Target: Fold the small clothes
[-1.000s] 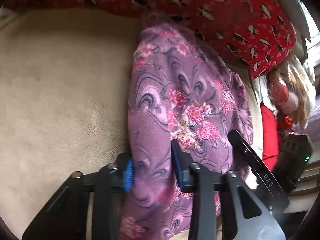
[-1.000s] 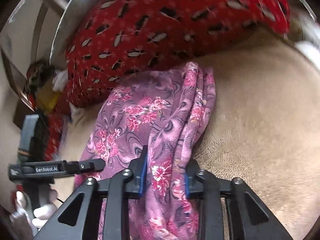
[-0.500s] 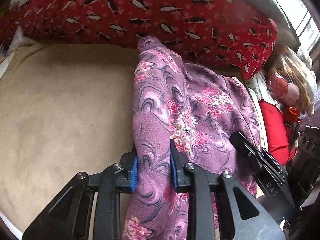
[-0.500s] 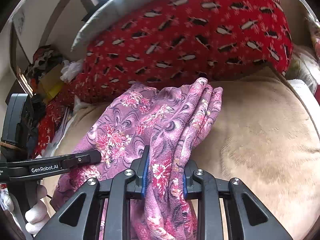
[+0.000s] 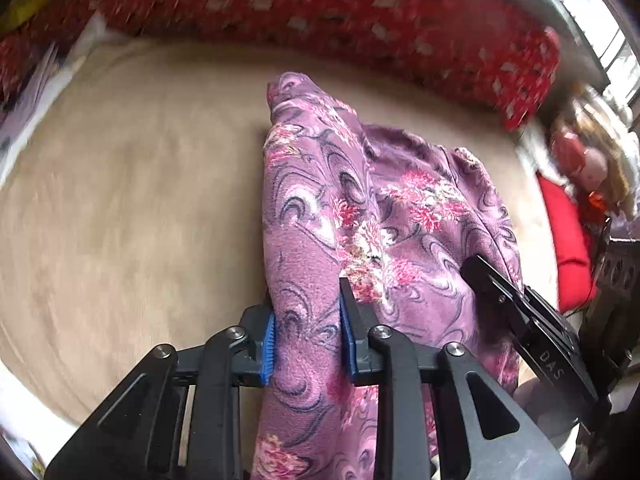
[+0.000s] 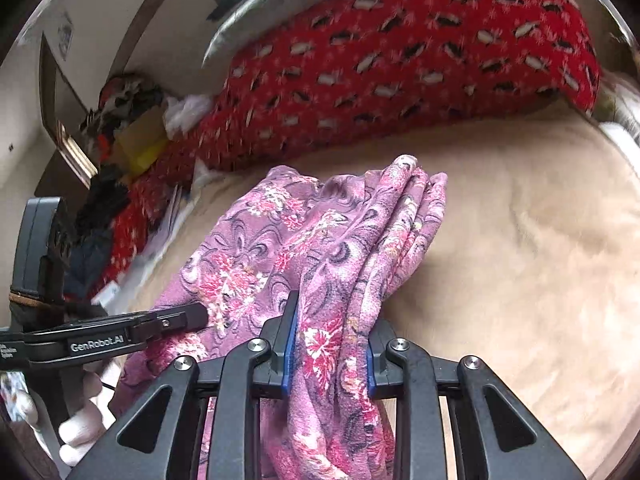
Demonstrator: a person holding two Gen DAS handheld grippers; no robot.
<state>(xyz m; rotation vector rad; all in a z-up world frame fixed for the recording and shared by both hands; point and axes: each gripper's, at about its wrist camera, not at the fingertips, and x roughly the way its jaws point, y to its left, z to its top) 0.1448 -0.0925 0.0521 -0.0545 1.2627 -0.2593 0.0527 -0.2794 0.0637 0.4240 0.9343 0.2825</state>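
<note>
A wide beige bed surface (image 5: 132, 200) is filling most of both views, and more of it is showing than half a second ago. The red patterned blanket (image 6: 400, 72) along the far edge is sitting higher and farther back in both views than before.

The purple floral garment (image 5: 320, 220) is lying bunched in a long ridge on the bed and hanging down between both grippers, its far tip now clear of the blanket.

Only the left wrist view is showing a red cushion (image 5: 568, 240) and a doll (image 5: 588, 156) at the right edge. Only the right wrist view is showing a cluttered corner with a yellow item (image 6: 144, 148) and a white-gloved hand (image 6: 86, 420) holding the other tool.

The left gripper (image 5: 307, 336) is pinching a thick fold of the garment between its blue-padded fingers (image 5: 269, 344), as before. The right gripper (image 6: 329, 344) is likewise clamping a gathered fold, fingers (image 6: 290, 344) close together on the cloth.
</note>
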